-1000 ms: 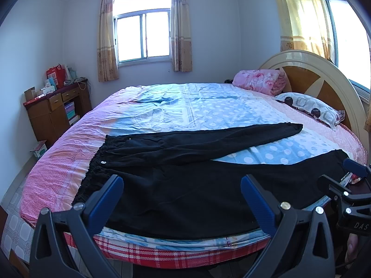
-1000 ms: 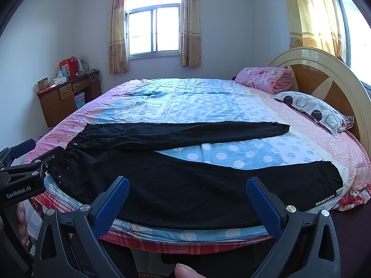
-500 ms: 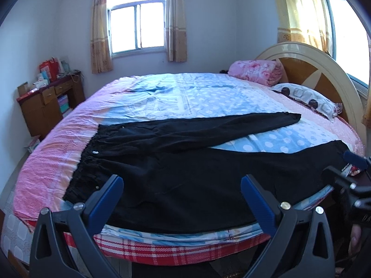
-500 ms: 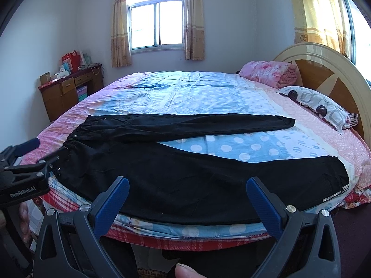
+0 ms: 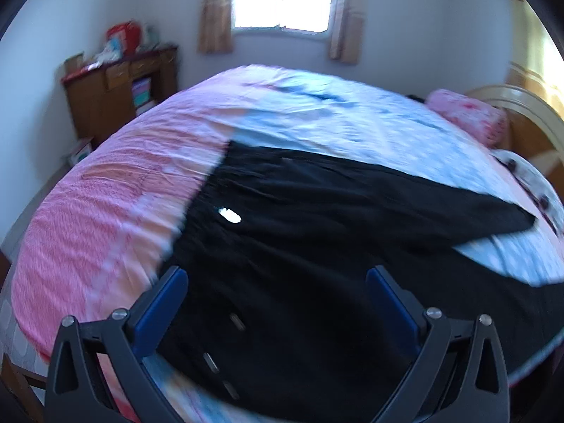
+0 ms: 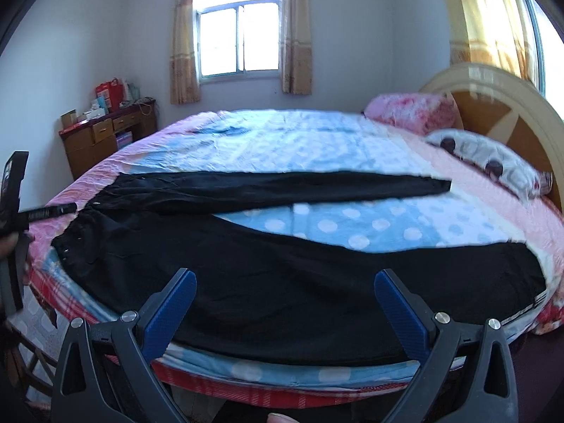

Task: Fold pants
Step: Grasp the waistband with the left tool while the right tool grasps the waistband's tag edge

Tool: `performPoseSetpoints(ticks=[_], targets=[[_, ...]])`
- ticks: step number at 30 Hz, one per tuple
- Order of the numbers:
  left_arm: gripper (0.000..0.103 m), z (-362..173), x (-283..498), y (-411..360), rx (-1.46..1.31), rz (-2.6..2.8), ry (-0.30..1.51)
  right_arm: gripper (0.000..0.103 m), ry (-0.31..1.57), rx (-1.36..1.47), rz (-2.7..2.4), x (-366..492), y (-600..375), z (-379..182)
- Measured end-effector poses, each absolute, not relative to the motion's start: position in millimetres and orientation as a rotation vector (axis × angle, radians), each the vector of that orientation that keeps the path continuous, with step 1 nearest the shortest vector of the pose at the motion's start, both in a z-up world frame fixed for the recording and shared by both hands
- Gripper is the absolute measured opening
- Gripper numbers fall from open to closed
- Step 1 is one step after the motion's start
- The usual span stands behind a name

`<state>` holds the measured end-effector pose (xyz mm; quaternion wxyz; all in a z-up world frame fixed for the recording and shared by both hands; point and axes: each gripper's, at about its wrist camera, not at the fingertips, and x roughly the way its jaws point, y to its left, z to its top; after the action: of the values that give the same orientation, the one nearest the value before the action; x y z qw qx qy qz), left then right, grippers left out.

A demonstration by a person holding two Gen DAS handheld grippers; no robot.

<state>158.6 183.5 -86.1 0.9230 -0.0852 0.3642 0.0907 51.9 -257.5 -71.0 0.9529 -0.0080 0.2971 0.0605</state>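
Note:
Black pants (image 6: pixel 282 268) lie flat on the round bed, waistband at the left, two legs spread apart toward the right. In the left wrist view the pants (image 5: pixel 317 246) fill the middle, blurred, with the waistband at the left. My left gripper (image 5: pixel 276 296) is open and empty, over the waist end of the pants. My right gripper (image 6: pixel 285 299) is open and empty, above the near leg at the bed's front edge. The left gripper also shows at the left edge of the right wrist view (image 6: pixel 21 211).
The bed (image 6: pixel 317 148) has a pink and blue dotted cover. Pillows (image 6: pixel 483 162) and a wooden headboard (image 6: pixel 493 105) are at the right. A wooden cabinet (image 6: pixel 105 137) stands at the far left wall. A window (image 6: pixel 239 38) is at the back.
My left gripper has swung left and forward over the waistband, so its view is blurred. My right gripper has moved a little closer to the near leg.

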Motion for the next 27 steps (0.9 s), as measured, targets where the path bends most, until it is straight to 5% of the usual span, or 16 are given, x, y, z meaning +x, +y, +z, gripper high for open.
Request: performPoseSetpoints(ticks=[9, 14, 16, 18, 22, 24, 27], targets=[[0.103, -86, 322, 229, -0.065, 0.243, 0.819, 0.102, 0.694, 0.007, 0.062, 112, -293, -88], [0.078, -126, 391, 253, -0.133, 0.226, 0.968, 0.099, 0.706, 0.043, 0.002, 153, -330, -74], [0.071, -142, 402, 257, -0.152, 0.219, 1.01, 0.088, 0.715, 0.046, -0.015, 176, -348, -68], [0.071, -149, 403, 259, -0.156, 0.21, 1.015, 0.064, 0.743, 0.045, -0.023, 199, -367, -64], [0.073, -155, 401, 256, -0.125, 0.187, 1.026, 0.057, 0.773, 0.074, -0.056, 239, -410, -61], [0.073, -155, 405, 258, -0.13, 0.166, 1.042, 0.042, 0.789, 0.091, -0.073, 258, -431, -62], [0.072, -153, 409, 259, -0.125, 0.169, 1.068, 0.039, 0.83, 0.163, -0.102, 297, -472, -63]])
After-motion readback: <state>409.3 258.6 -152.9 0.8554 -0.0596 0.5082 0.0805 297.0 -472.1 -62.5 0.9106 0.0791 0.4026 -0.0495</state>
